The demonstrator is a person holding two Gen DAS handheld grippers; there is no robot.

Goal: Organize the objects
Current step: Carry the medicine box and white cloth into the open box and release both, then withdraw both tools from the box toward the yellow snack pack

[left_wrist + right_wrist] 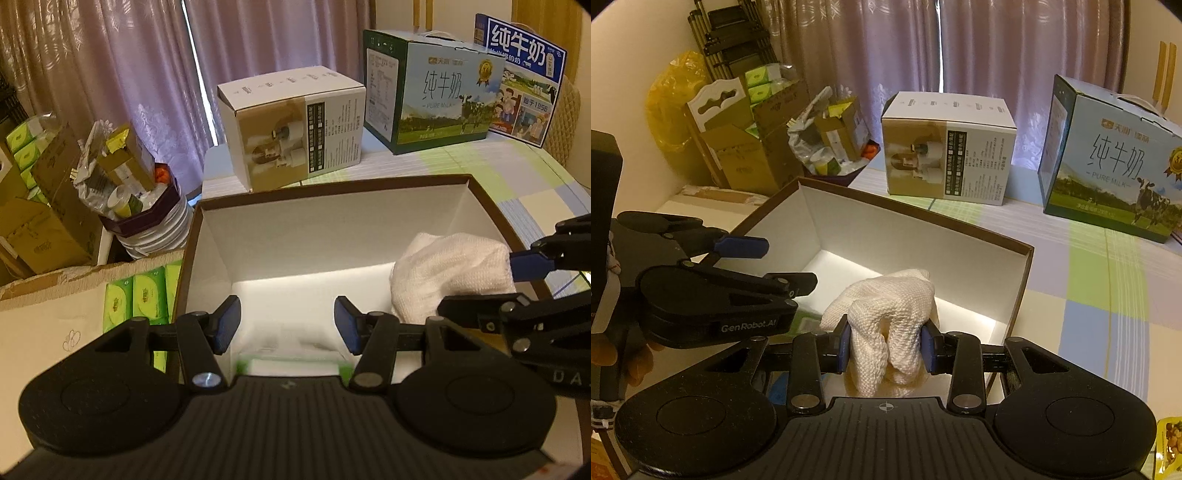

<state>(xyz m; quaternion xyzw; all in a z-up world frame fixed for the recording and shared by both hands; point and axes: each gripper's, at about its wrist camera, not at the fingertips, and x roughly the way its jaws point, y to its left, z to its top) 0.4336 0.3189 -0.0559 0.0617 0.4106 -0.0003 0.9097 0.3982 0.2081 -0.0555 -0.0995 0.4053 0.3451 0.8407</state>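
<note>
Right gripper (886,349): clamped on bunched white cloth (886,314), held over near right corner of open box (1023,280). Left gripper (287,325): spread wide, nothing held, above box. Risk: cloth snagging on pads at release, or draping over rim. Crumpled; no clear long axis.

Dim, warm-tinted light; daylight glows through curtains (110,55); fisheye bends edges; slight blur.

Mauve curtains (979,66) were hung behind the checked tablecloth (1104,288), with daylight seen through their gap. Left of the curtains, cardboard cartons (746,155) were stacked against a cream wall (639,51), below a black folded rack (735,40).
</note>
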